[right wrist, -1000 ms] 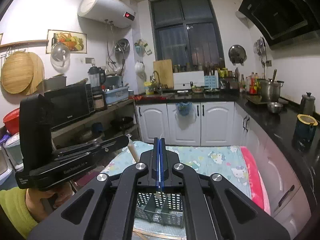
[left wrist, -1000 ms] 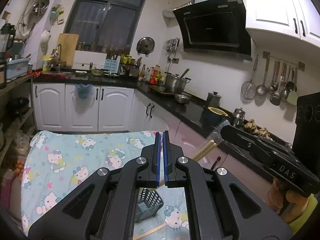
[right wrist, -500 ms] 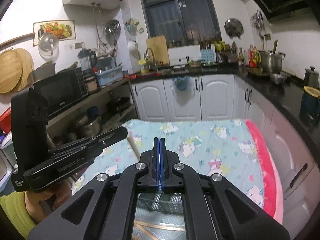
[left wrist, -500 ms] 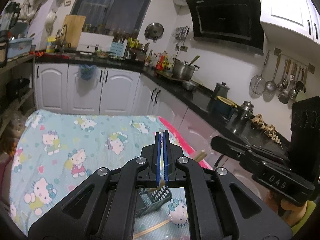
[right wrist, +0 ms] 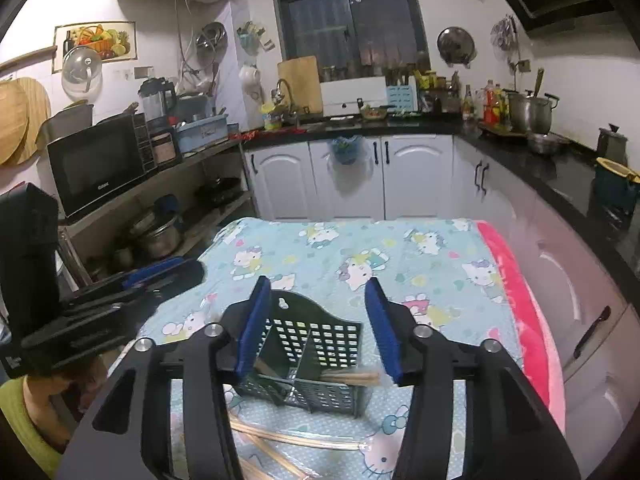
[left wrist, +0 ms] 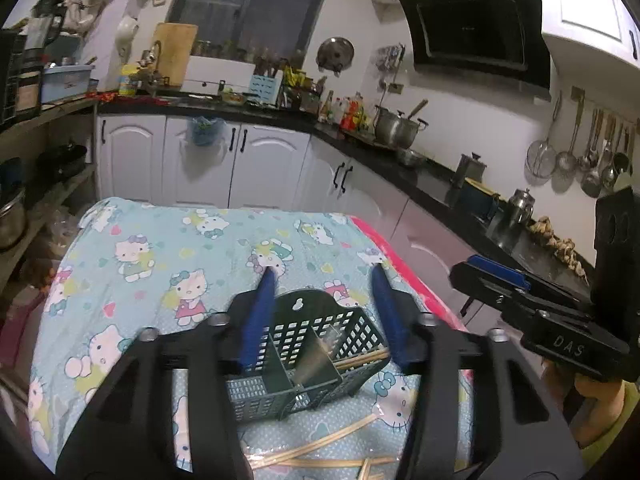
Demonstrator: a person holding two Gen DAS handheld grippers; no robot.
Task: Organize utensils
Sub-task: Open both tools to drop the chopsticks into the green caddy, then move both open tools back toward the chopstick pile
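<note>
Perforated dark-green plastic basket (left wrist: 304,356), rectangular with a grid of square holes, inner dividers and an arched back plate with a keyhole slot, standing on the tabletop (left wrist: 160,256) under a glossy cartoon-cat print cloth with a pink edge. Pale wooden chopsticks (left wrist: 362,357) lean in its 3 o'clock compartment; loose chopsticks (right wrist: 296,442) lie flat on the cloth at 6 o'clock from the basket. Left hand-held gripper (left wrist: 326,312): black frame, blue pads, jaws opening, nothing clamped, basket seen between them. Right hand-held gripper (right wrist: 318,320): same build, jaws opening, pads clear of the basket.
</note>
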